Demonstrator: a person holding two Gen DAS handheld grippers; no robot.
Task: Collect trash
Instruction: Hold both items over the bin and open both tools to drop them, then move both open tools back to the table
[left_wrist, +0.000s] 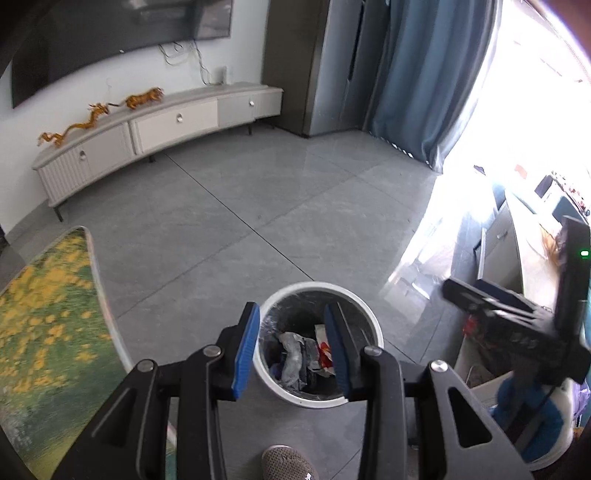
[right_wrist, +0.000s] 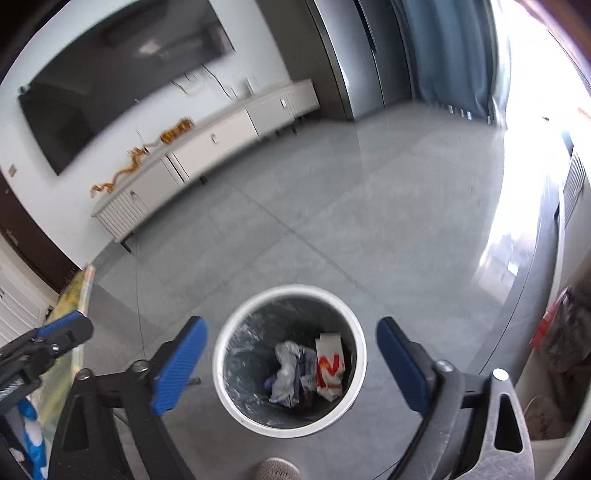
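A white round trash bin (left_wrist: 364, 391) with a dark liner stands on the grey tile floor, also in the right wrist view (right_wrist: 354, 408). Inside lie crumpled plastic wrappers (right_wrist: 288, 373) and a white and red paper fry bag (right_wrist: 330, 363); they show in the left wrist view too (left_wrist: 295, 354). My left gripper (left_wrist: 291, 347) is open and empty above the bin. My right gripper (right_wrist: 291, 365) is wide open and empty, also over the bin. The right gripper shows at the right of the left wrist view (left_wrist: 509, 321).
A table with a yellow-green flower cloth (left_wrist: 44, 332) lies at the left. A long white TV cabinet (left_wrist: 166, 125) with gold dragon figures stands along the far wall under a TV. Blue curtains (left_wrist: 424, 74) and a bright window are at the right. A shoe tip (left_wrist: 288, 465) is below.
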